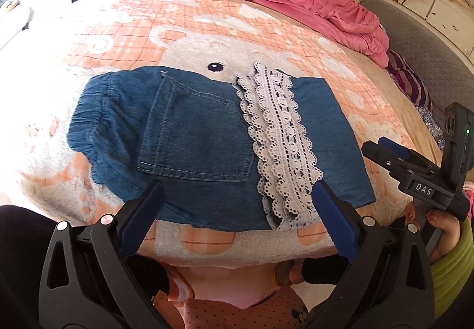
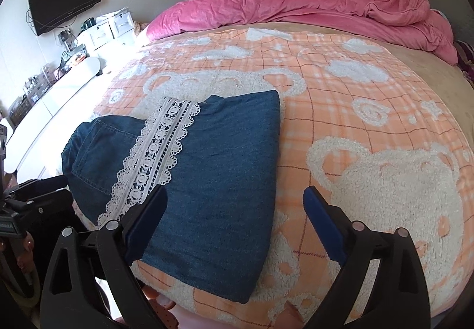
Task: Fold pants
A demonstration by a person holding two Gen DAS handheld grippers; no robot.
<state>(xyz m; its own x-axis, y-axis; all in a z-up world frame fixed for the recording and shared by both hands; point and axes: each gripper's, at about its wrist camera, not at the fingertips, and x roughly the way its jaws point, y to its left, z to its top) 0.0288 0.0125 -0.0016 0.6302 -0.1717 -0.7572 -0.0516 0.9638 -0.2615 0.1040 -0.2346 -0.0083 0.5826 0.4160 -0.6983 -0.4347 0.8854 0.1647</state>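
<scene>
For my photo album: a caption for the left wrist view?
Folded denim pants with lace trim on a bear blanket.

The bed [image 1: 370, 83] carries an orange checked blanket [image 2: 340, 127] with white fleecy bears and clouds, spread over most of its top. The pants [image 1: 192, 136], blue denim and folded into a flat packet with a white lace band [image 1: 281, 139] across them, lie on the blanket just ahead of both tongs, near the bed's front edge. In the right wrist view the packet sits left of centre, its near corner beside the left prong; bare blanket lies ahead of the right prong. A pink quilt [image 2: 296, 9] is bunched along the far edge, well beyond the pants. A striped cloth [image 1: 411, 83] lies far right.
</scene>
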